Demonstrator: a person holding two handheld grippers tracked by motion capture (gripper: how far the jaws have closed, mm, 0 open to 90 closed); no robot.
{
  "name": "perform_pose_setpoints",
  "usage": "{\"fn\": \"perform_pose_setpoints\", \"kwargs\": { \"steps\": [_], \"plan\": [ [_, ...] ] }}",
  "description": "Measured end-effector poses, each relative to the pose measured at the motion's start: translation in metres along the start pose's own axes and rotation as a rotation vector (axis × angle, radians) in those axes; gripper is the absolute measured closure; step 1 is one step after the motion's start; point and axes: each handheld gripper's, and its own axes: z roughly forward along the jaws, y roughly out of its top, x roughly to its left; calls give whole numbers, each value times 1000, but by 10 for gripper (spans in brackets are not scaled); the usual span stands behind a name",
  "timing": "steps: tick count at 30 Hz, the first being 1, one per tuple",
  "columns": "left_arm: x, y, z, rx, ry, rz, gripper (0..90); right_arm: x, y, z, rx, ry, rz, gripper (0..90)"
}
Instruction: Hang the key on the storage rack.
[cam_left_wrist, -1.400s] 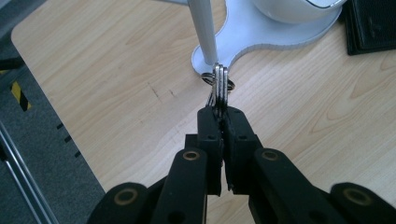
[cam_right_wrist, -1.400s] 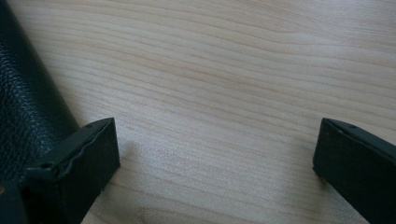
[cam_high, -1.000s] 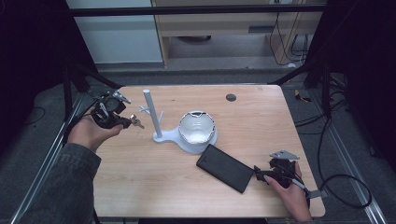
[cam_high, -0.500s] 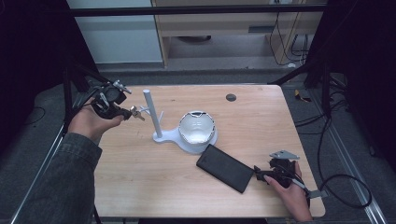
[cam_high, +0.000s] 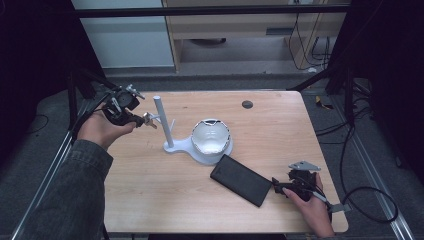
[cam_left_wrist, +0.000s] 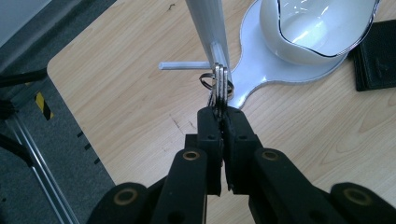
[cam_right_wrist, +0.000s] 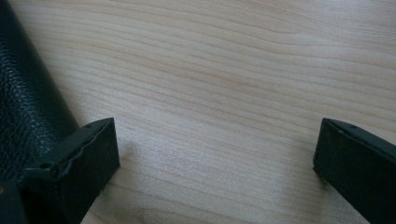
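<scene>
The left gripper (cam_left_wrist: 222, 122) is pinching a bunch of keys (cam_left_wrist: 218, 86) tight between its jaws, holding them against a peg (cam_left_wrist: 184, 65) of the white stand (cam_high: 172, 145). The right gripper (cam_right_wrist: 215, 154) is resting wide apart and empty on the table (cam_high: 280, 130), one jaw just beside the black wallet (cam_high: 241, 179). A bowl (cam_high: 210, 136) is sitting on the stand's base.

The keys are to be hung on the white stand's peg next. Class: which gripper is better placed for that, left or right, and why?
Left. The left gripper is shut on the keys, right at the peg of the white stand. The right gripper sits open by the black wallet.
</scene>
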Motion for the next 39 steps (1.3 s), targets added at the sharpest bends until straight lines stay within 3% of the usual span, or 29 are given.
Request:
{"fn": "perform_pose_setpoints", "kwargs": {
  "steps": [14, 25, 30, 35, 37, 39],
  "plan": [
    [1, 4, 6, 16, 3, 1, 862, 0, 0, 0, 0, 0, -1, 5],
    [3, 7, 6, -2, 1, -2, 862, 0, 0, 0, 0, 1, -1, 5],
    [1, 7, 10, 23, 4, 7, 862, 0, 0, 0, 0, 1, -1, 5],
    [3, 3, 14, 1, 1, -7, 861, 0, 0, 0, 0, 1, 1, 5],
    [3, 3, 13, -12, 8, -10, 831, 0, 0, 0, 0, 1, -1, 5],
    [2, 0, 10, -39, 25, -20, 741, 0, 0, 0, 0, 1, -1, 5]
  ]
}}
